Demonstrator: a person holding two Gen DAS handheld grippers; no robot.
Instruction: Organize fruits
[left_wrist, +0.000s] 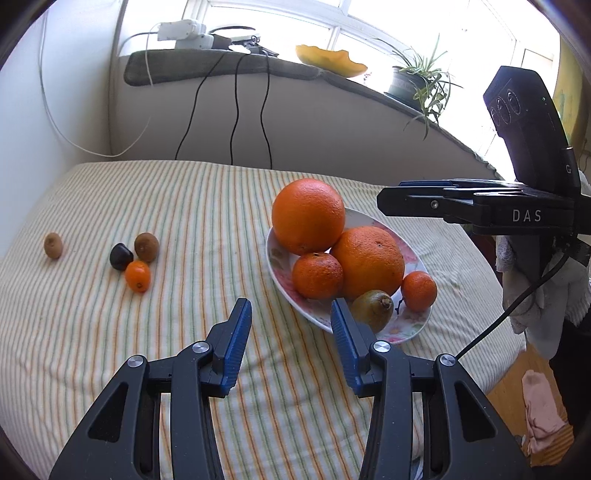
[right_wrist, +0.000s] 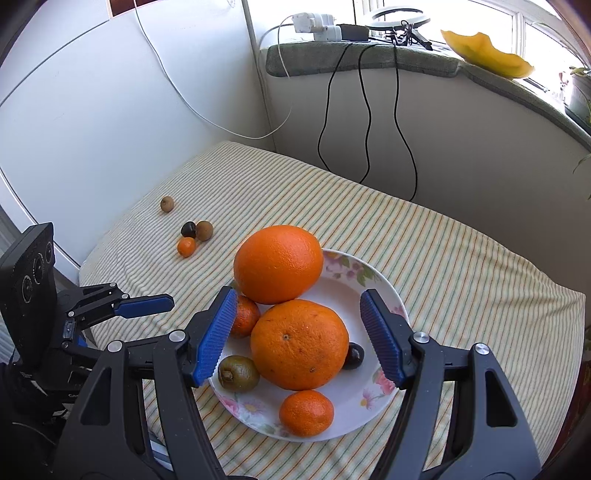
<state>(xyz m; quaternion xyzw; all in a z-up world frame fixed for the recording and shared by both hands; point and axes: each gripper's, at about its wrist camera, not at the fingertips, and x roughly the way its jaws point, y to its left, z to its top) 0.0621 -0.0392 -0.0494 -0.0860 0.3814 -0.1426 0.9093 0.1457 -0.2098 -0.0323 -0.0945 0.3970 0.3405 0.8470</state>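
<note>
**Both tongs hover empty over a half-filled fruit plate**

The left tongs (left_wrist: 291, 314) hang spread and empty above the striped cloth of the counter (left_wrist: 184, 206), just beside the plate's near-left rim. The right tongs (right_wrist: 299, 325) stand wider, also holding nothing, poised over the flowered plate (right_wrist: 373, 273), their blue pads flanking the nearer large orange (right_wrist: 299, 345) without touching it.

The plate sits toward the counter's right side and serves as the gathering spot. At its near rim lie a mandarin (right_wrist: 306, 413) and a kiwi (right_wrist: 238, 373); a dark chestnut-like fruit (right_wrist: 352, 356) is tucked beside the orange. Behind them sit a second mandarin (right_wrist: 245, 315) and the biggest orange (right_wrist: 279, 264), which leans on its neighbours because the plate is crowded.

Farther off, toward the counter's far-left corner, four small fruits lie loose: a little orange fruit (left_wrist: 137, 276), a dark one (left_wrist: 120, 256) and a kiwi (left_wrist: 146, 247) clustered together, and another kiwi (left_wrist: 53, 245) alone beyond. These likely remain to be collected, and the left tongs sit closer to them.
</note>
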